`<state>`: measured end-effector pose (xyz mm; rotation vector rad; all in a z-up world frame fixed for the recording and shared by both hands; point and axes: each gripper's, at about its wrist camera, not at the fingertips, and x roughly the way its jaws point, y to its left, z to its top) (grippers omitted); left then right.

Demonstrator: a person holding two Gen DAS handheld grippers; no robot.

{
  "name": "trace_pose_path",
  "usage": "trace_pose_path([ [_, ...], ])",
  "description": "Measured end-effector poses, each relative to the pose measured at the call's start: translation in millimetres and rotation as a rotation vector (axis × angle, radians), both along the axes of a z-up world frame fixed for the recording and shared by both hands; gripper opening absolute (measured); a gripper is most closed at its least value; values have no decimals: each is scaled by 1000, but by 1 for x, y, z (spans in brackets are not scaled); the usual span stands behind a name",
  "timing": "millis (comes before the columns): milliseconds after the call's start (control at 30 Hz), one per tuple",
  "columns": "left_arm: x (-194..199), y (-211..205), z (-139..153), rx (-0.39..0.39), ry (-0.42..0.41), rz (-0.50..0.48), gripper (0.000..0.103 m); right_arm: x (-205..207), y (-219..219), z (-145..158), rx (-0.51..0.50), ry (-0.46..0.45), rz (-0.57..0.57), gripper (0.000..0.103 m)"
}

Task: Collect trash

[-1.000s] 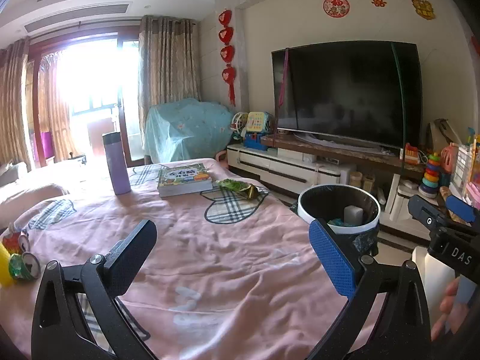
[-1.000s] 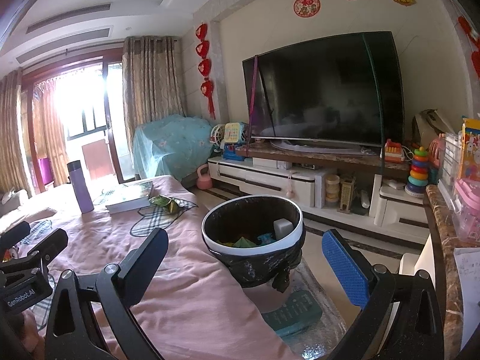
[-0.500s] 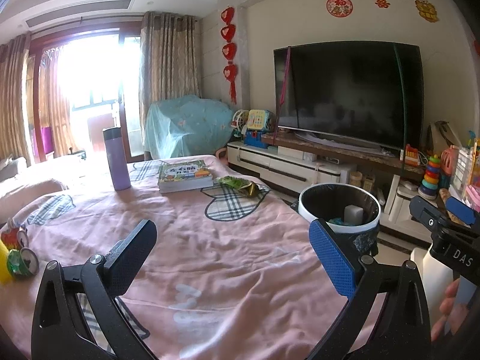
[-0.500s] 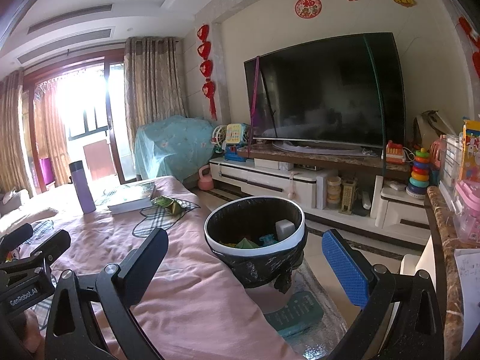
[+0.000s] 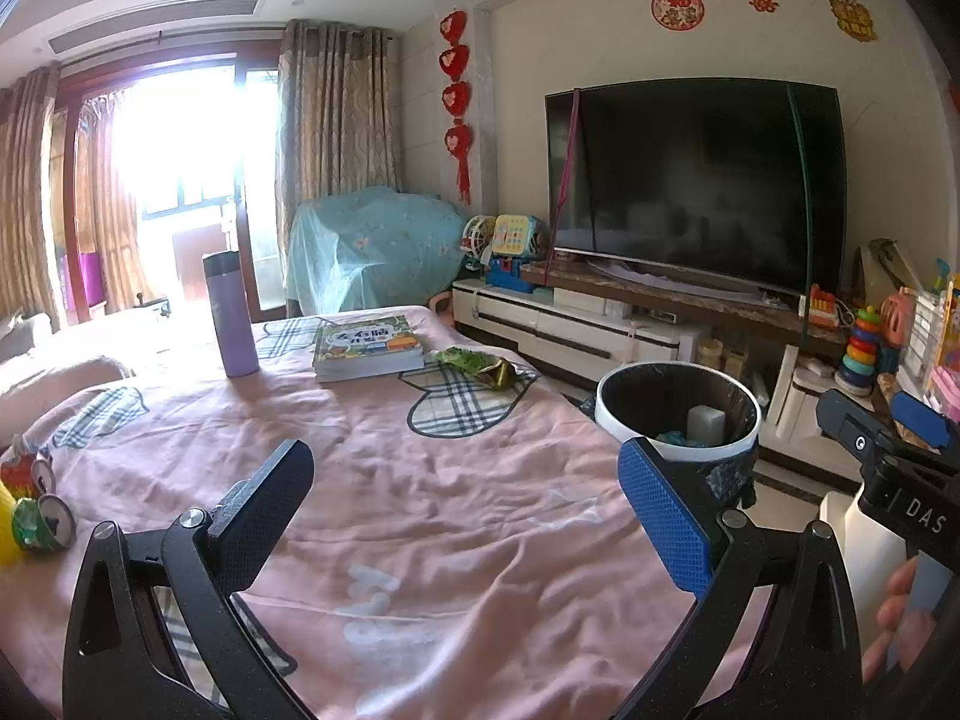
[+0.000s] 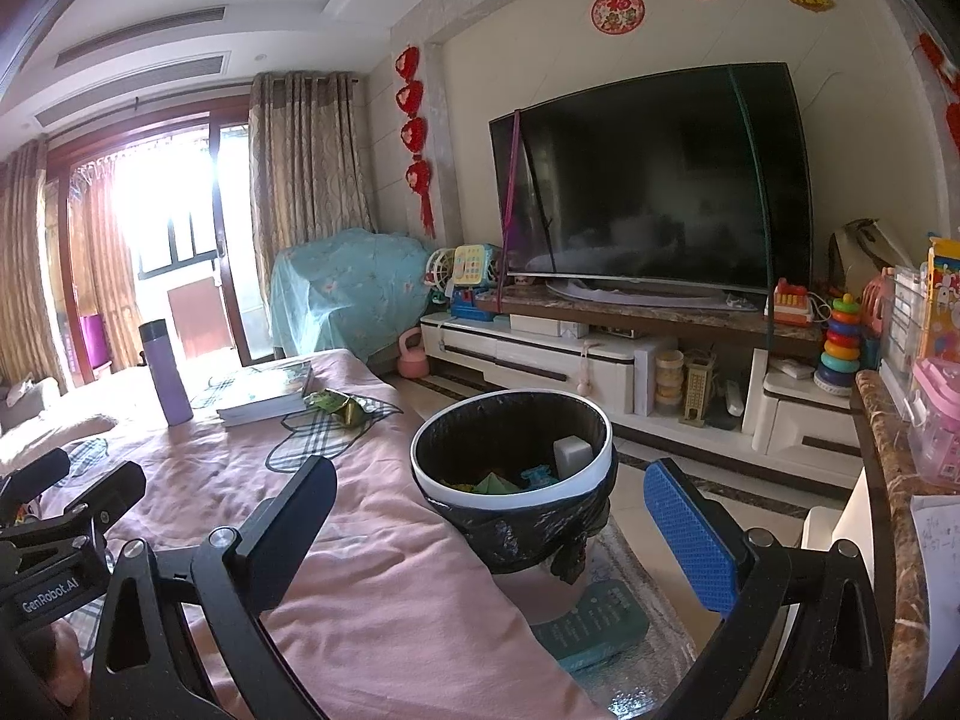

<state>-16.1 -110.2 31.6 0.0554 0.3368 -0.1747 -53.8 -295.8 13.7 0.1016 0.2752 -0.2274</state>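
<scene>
A wide stretch of pink cloth on the worktop (image 5: 456, 516) lies bare on the near side of the book (image 5: 366, 348). Just right of the book lies a green wrapper (image 5: 477, 363); left of it stands a purple bottle (image 5: 230, 315). Well right of the book, past the worktop's edge, the trash bin (image 6: 510, 462) stands with its mouth uncovered.

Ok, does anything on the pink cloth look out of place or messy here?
Yes: a crumpled green wrapper lies loose beside the book, and crushed cans lie at the cloth's left edge, none yet in the lined bin. Both grippers are open and empty.
</scene>
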Motion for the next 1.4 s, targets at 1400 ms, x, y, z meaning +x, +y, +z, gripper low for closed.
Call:
trace_pose_path([
  [1400, 7, 4, -7, -2, 32, -13, 103, 5, 6, -3, 28, 7, 34, 103],
])
